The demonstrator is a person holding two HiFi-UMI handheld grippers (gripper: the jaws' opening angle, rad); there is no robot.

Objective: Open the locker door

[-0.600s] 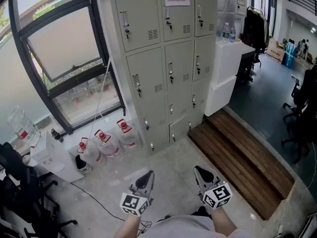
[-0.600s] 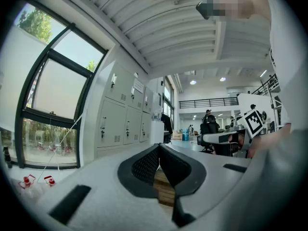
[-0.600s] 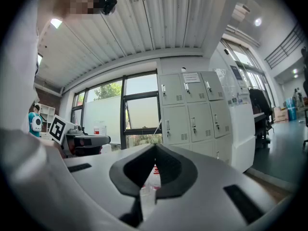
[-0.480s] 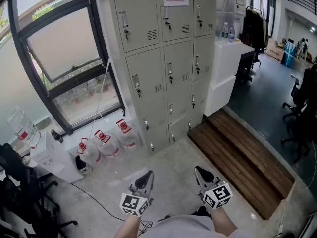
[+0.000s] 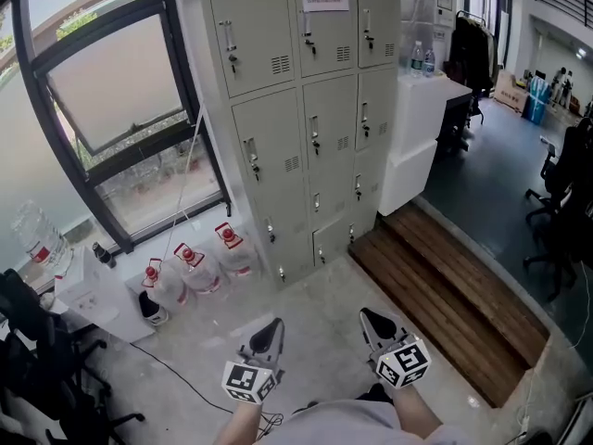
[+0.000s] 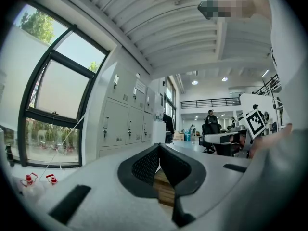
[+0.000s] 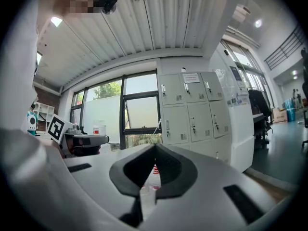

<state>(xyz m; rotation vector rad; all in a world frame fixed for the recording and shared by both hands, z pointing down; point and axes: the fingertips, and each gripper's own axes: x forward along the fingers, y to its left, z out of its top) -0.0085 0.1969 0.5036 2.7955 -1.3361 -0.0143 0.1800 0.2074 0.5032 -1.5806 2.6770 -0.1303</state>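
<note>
A grey bank of lockers (image 5: 306, 109) stands against the far wall, three columns wide, every door closed with a small handle; it also shows as lockers (image 6: 127, 112) in the left gripper view and lockers (image 7: 190, 112) in the right gripper view. My left gripper (image 5: 271, 327) and right gripper (image 5: 368, 318) hang low near the person's body, well short of the lockers. Both are shut with nothing between the jaws. Left gripper tips (image 6: 159, 147) and right gripper tips (image 7: 154, 147) meet at a point.
Large windows (image 5: 120, 91) fill the left wall. Water jugs (image 5: 199, 262) with red caps stand on the floor by the lockers. A wooden step (image 5: 445, 295) lies to the right, a white counter (image 5: 417, 128) beside the lockers. Office chairs (image 5: 556, 211) stand at far right.
The head view has shifted slightly; the lockers sit a touch further left and up. Both grippers stay low and shut.
</note>
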